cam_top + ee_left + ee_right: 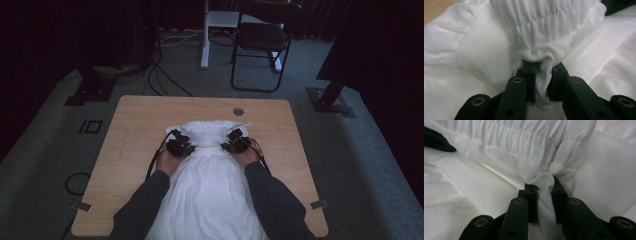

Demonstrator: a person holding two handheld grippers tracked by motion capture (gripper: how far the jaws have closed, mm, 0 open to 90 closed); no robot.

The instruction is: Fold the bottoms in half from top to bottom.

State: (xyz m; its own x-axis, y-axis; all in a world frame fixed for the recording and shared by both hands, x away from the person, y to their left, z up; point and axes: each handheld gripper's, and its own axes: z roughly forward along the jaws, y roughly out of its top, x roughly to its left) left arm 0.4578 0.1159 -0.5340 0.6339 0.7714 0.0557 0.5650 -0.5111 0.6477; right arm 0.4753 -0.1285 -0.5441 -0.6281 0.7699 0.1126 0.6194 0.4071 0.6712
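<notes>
White garment (pixel 207 185): spread lengthwise down middle of wooden table (pixel 130 130), smocked gathered band (pixel 210 133) at far end, lower part running off near edge between forearms.

Left gripper (pixel 183 148): at left end of gathered band, jaws clamped narrow on a bunched fold of cloth (pixel 541 75), cloth squeezed between the pads. Left hand (pixel 167 161) behind it, forearm in dark sleeve (pixel 145 205) angled inward from bottom edge.

Right gripper (pixel 231 145): at right end of band, jaws likewise pinched on a twisted fold (pixel 545 195). Right hand (pixel 248 156) behind, dark-sleeved forearm mirrored, converging toward garment.

Folding chair (pixel 262 40): on carpet beyond table.
</notes>
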